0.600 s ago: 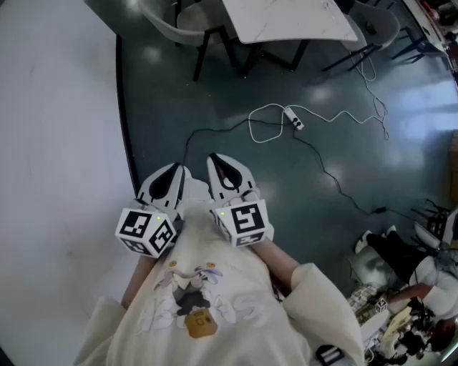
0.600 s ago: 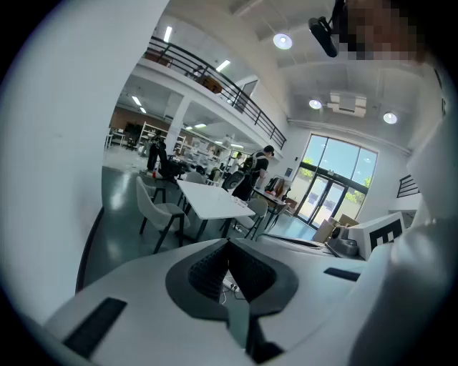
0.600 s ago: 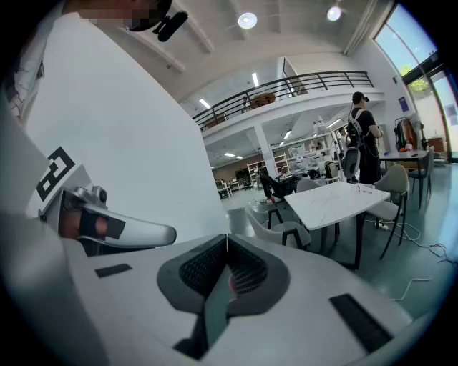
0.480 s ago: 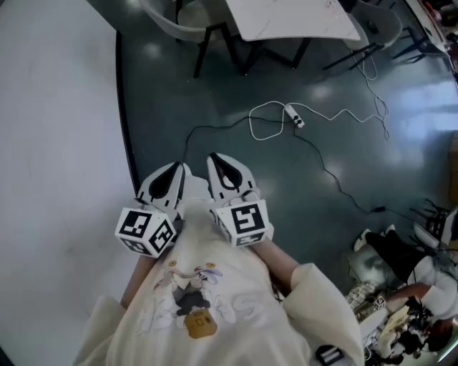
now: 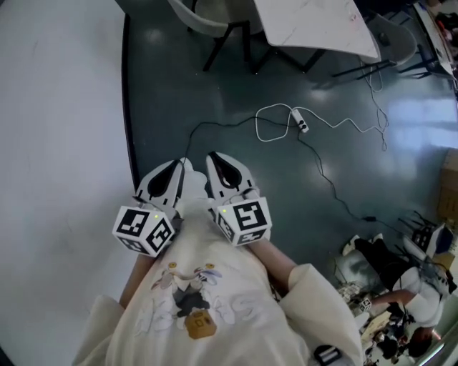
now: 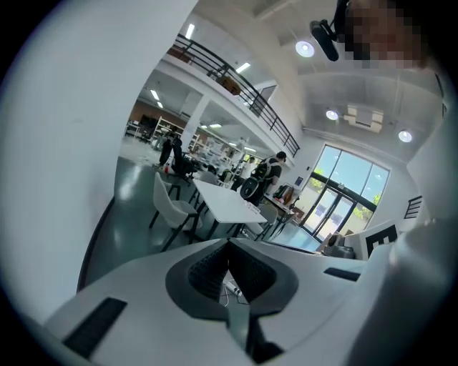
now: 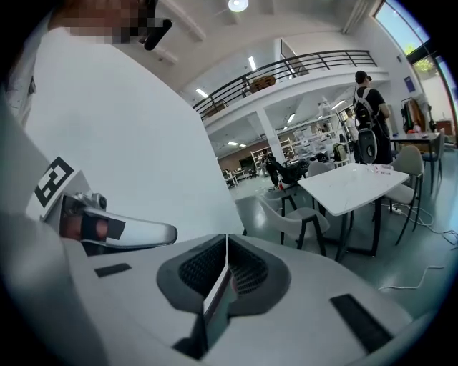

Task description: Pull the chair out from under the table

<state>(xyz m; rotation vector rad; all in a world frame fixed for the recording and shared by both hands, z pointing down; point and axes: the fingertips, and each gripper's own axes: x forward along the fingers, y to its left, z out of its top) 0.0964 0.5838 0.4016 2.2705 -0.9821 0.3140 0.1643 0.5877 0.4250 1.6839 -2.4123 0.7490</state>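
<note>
The white chair (image 5: 209,16) with dark legs stands at the far top of the head view, tucked against the white table (image 5: 318,21). Both grippers are held close to the person's chest, well short of the chair. My left gripper (image 5: 179,166) and right gripper (image 5: 215,159) sit side by side, each shut with nothing between the pads. The left gripper view shows the chair (image 6: 170,204) and table (image 6: 227,203) far beyond the shut left gripper (image 6: 229,245). In the right gripper view the chair (image 7: 292,213) and table (image 7: 354,184) lie beyond the shut right gripper (image 7: 227,239).
A white wall (image 5: 57,129) runs along the left. A white power strip (image 5: 298,121) with looping cables lies on the dark floor between me and the table. A second chair (image 5: 397,34) stands at the table's right. Clutter (image 5: 390,286) sits bottom right. A person (image 7: 368,107) stands far off.
The head view has shifted a little: chair, table and cables sit slightly further right in the picture. Both grippers keep the same pose near the chest.
</note>
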